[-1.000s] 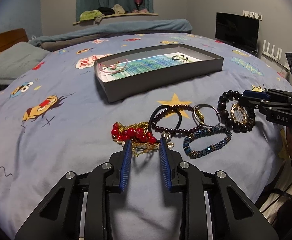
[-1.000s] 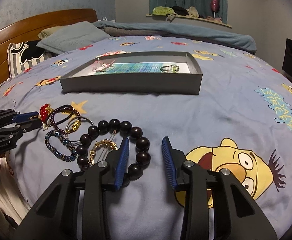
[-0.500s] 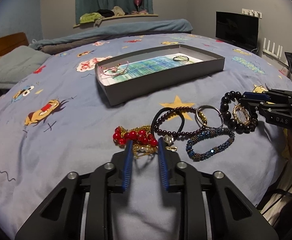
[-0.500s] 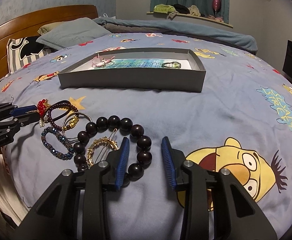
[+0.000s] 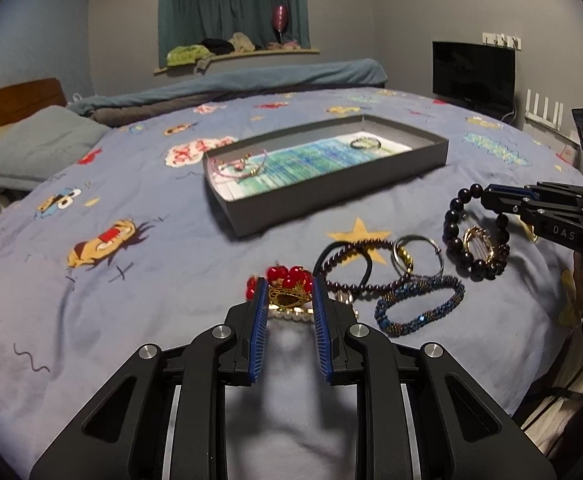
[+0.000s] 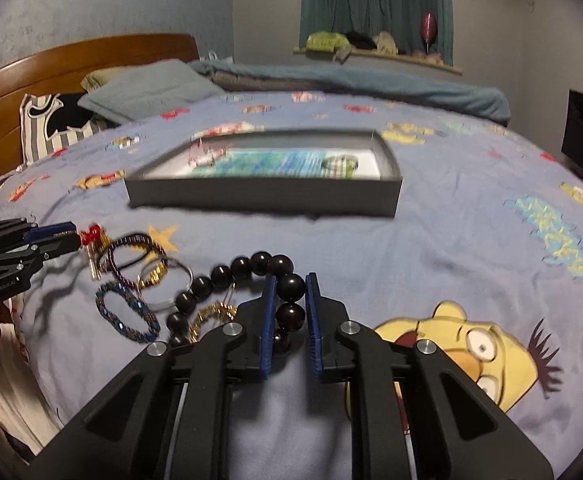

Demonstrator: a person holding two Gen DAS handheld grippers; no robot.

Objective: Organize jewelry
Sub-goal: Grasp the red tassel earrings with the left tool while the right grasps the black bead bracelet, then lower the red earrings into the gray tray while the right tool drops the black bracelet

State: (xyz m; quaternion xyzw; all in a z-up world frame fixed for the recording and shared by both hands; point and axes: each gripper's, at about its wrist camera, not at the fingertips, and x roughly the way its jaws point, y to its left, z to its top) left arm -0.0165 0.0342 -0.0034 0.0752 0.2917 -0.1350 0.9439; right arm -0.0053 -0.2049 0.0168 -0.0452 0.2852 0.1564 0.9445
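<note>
Jewelry lies in a pile on the blue bedspread in front of a grey tray (image 5: 331,196). My left gripper (image 5: 287,284) has its fingers around a red-bead and gold piece (image 5: 289,286), with a pearl strand just under it. My right gripper (image 6: 289,282) is closed on the large black bead bracelet (image 6: 290,286), which also shows in the left wrist view (image 5: 457,246). A blue beaded bracelet (image 5: 419,306), a dark purple bead bracelet (image 5: 351,264) and a silver ring with a gold charm (image 5: 415,256) lie between them. The tray holds a pink cord piece (image 5: 237,166) and a small bracelet (image 5: 365,143).
A gold clasp piece (image 5: 477,242) sits inside the black bead bracelet. Pillows (image 6: 147,90) and a wooden headboard (image 6: 79,60) are at the far left. A folded blanket (image 5: 231,80) lies along the far side. A dark screen (image 5: 473,74) stands at the right.
Both grippers moved forward onto the jewelry. The left fingers came around the red and gold piece. The right fingers narrowed onto the black bead bracelet.
</note>
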